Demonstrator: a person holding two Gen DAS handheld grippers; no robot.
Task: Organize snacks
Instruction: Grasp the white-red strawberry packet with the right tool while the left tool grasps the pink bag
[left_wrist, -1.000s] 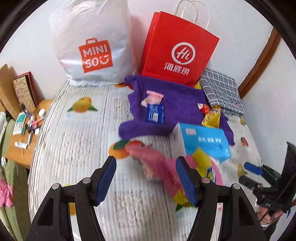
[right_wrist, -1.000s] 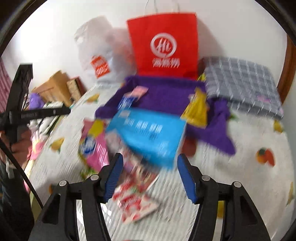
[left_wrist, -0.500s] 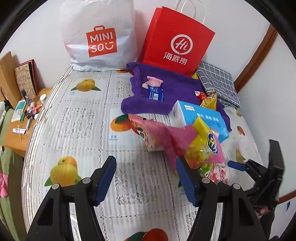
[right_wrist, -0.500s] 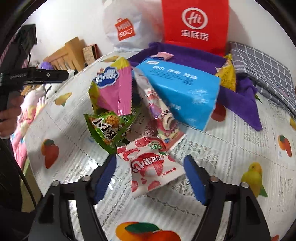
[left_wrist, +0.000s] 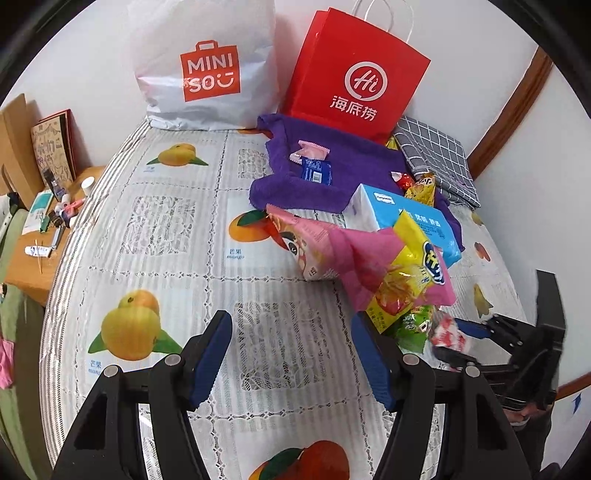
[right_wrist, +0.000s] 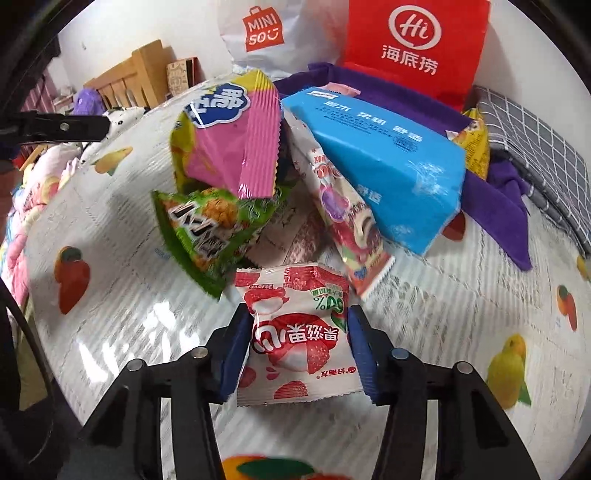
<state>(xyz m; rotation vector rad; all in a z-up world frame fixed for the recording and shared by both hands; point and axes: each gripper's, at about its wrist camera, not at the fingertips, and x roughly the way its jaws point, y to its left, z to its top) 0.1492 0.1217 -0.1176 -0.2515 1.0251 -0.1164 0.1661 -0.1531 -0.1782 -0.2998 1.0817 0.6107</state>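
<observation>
Right claw (right_wrist: 297, 349) closing around lychee packet (right_wrist: 295, 332), whose lower edge it hides; left claw (left_wrist: 291, 354) gapes empty.

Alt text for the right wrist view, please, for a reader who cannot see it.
The right tongs are closing around a white and red lychee snack packet lying on a fruit-print tablecloth. Just beyond sit a green snack bag, a pink and yellow bag and a blue tissue pack; a red paper bag stands against the wall.
</observation>
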